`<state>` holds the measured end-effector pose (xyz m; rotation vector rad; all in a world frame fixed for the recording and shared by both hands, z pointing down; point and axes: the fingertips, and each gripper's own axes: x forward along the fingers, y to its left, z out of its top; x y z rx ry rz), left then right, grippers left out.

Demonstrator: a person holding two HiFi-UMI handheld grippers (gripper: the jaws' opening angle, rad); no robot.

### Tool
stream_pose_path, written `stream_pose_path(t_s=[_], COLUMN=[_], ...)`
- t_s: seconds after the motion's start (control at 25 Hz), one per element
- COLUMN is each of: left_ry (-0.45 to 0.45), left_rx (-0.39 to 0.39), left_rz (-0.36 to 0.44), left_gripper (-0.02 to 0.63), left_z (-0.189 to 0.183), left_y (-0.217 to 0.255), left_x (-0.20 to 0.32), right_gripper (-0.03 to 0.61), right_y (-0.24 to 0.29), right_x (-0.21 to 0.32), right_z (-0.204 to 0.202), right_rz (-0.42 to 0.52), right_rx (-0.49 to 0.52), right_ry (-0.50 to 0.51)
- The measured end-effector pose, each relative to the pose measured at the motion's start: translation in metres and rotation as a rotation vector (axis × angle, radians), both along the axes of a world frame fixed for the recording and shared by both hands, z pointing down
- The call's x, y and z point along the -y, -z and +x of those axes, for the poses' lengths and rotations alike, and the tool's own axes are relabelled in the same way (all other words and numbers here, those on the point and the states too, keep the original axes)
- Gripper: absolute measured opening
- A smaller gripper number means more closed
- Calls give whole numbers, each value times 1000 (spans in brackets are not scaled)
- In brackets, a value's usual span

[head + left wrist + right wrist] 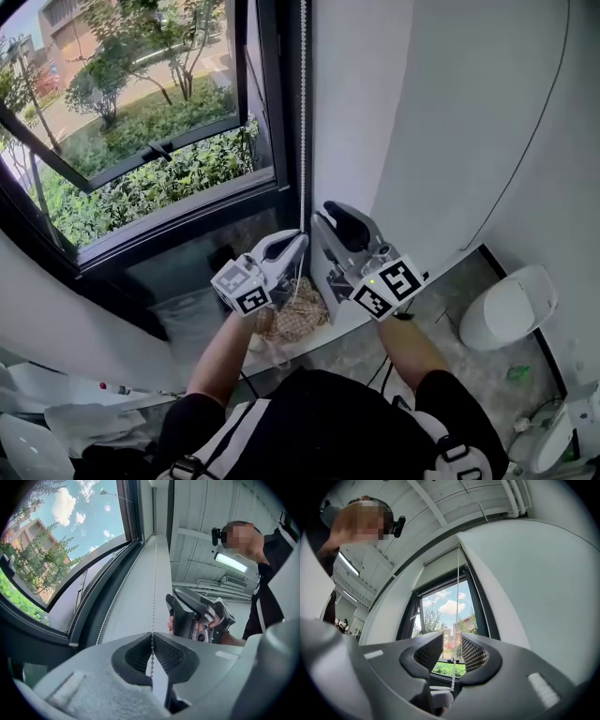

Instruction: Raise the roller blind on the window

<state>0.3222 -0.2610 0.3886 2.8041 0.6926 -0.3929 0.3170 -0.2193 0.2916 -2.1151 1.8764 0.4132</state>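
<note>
Pinching chain (154, 588) with left gripper (152, 638), right gripper (452, 643) gaping round it; left slipping could let chain run back.

A white bead chain (302, 112) is picked out against a black window frame (267, 141). The left gripper (298, 242) and right gripper (330, 216) are shown in pale grey, with black ribbed pads (473, 654). Their cubes (389, 288) are patterned in black-and-white squares. Green foliage (159, 178) is seen far left, and the wall (450, 112) at right is seen plain white.
</note>
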Motion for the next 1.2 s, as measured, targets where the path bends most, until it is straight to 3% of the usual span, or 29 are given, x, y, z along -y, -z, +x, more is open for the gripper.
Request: stream_pose_path(t_s=[0.32, 0.44, 0.48, 0.84, 0.92, 1.04, 1.2], left_ry=[-20, -29, -30, -37, -53, -86, -139], left_rx=[3, 16, 21, 36, 98, 261, 446], left_rz=[-7, -13, -18, -16, -23, -17, 88], left_gripper=[14, 9, 9, 9, 9, 9, 11], left_z=[-3, -4, -4, -1, 3, 8, -5], left_y=[-9, -9, -8, -25, -48, -106, -178], left_x=[-6, -10, -11, -5, -12, -31, -51], right_gripper=[106, 68, 16, 12, 12, 12, 12], right_y=[44, 54, 55, 43, 19, -41, -117], right_x=[35, 39, 39, 43, 45, 43, 37], right_z=[6, 11, 12, 0, 2, 13, 11], right_rz=[39, 37, 37, 17, -28, -114, -247], right_rx=[-37, -34, -34, -112, -125, -34, 18], right_ry=[-23, -21, -21, -14, -37, -37, -37])
